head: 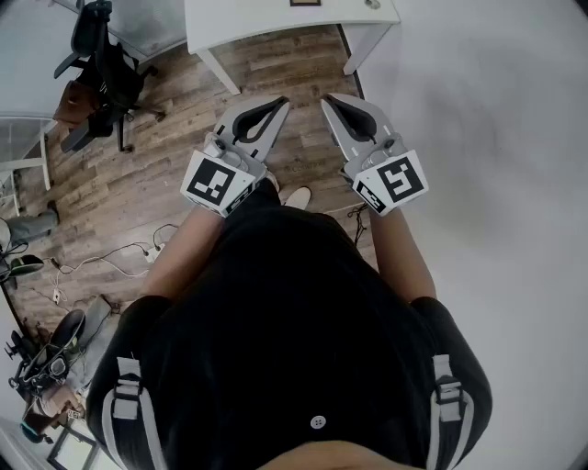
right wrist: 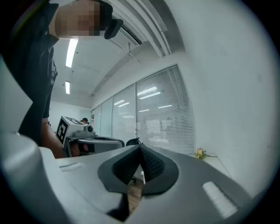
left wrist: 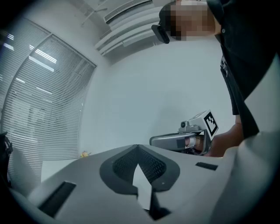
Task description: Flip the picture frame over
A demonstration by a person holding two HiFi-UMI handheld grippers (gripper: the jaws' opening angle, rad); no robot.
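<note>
A small dark-edged flat thing (head: 305, 3), perhaps the picture frame, lies on the white table (head: 266, 26) at the top edge of the head view, mostly cut off. I hold both grippers level in front of my body, above the wooden floor and short of the table. The left gripper (head: 280, 103) has its jaw tips together, with nothing between them (left wrist: 138, 148). My right gripper (head: 329, 99) is shut and empty as well (right wrist: 141, 146). The two tips point toward each other, a small gap apart. Each gripper view shows the other gripper off to the side.
A black office chair (head: 101, 64) stands at the far left. Cables and a power strip (head: 138, 255) lie on the floor to my left. A plain white wall (head: 496, 138) fills the right side. A small yellow flower (right wrist: 200, 153) sits on a white ledge.
</note>
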